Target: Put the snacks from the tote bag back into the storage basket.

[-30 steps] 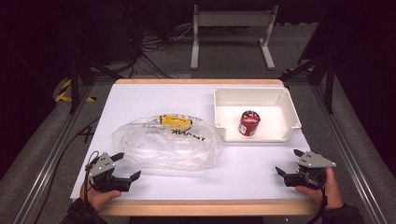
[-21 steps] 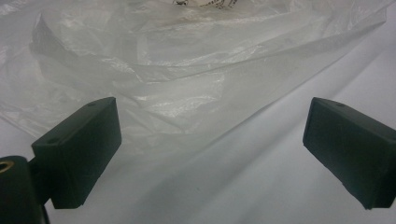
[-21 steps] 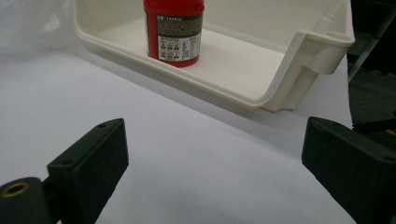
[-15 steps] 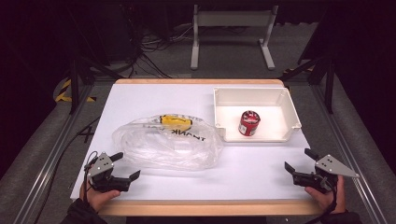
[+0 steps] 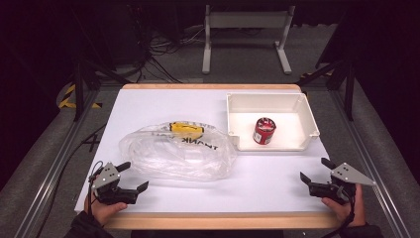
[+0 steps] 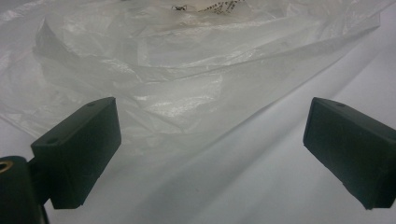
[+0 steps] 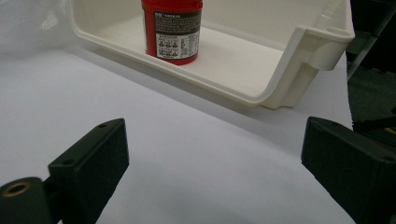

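On the white table (image 5: 148, 104), a clear plastic bag (image 5: 178, 153) is seen left of centre. A white bin (image 5: 270, 101) with a red can (image 5: 264, 130) is placed towards the right edge. The left gripper (image 5: 132, 177), just beside the bag, and the right gripper (image 5: 317, 171), at the near right corner, are both held open and empty.

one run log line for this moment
left tool: open, facing plastic bag | right tool: open, empty | red can: upright in white bin
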Demonstrator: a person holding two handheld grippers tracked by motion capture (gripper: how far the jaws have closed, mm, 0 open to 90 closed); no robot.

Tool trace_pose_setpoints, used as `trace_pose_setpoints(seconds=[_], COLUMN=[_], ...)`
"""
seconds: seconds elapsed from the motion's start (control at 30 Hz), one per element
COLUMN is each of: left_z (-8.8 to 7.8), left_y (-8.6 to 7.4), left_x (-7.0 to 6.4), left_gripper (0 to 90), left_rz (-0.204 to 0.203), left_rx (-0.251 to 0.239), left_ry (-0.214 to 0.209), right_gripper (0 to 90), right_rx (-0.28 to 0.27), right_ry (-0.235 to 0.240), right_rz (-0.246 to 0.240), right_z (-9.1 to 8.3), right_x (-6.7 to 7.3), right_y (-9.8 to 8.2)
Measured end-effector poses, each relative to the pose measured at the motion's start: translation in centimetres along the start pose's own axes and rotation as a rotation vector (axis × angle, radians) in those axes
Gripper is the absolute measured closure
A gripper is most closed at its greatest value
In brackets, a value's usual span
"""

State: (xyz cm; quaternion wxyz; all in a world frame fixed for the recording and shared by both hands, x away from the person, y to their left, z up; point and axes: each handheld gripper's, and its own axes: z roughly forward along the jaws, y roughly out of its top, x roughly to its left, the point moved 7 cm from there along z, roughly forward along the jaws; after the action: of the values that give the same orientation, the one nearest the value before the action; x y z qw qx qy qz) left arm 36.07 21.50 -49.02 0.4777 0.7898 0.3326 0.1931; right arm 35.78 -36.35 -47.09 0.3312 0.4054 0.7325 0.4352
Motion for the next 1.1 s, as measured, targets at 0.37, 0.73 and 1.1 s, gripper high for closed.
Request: trace_pose_setpoints(seconds=[0.37, 0.73, 1.1], left_z=[0.07, 0.07, 0.09], left_y=[0.0, -0.02, -0.02], left_x=[0.04, 0.05, 0.17], left_gripper=[5.2, 5.2, 5.1], left_rz=[0.001, -0.008, -0.017], left_rx=[0.005, 0.007, 0.009], left_ry=[0.006, 0.004, -0.002], right_gripper=[7.6, 7.6, 7.8], right_rx=[0.009, 0.009, 0.013], right_ry=[0.003, 0.01, 0.032], right_rz=[0.003, 0.006, -0.006], right_z=[0.06, 0.08, 0.13], right_x=[-0.04, -0.03, 0.12], right_y=[-0.04, -0.04, -0.06])
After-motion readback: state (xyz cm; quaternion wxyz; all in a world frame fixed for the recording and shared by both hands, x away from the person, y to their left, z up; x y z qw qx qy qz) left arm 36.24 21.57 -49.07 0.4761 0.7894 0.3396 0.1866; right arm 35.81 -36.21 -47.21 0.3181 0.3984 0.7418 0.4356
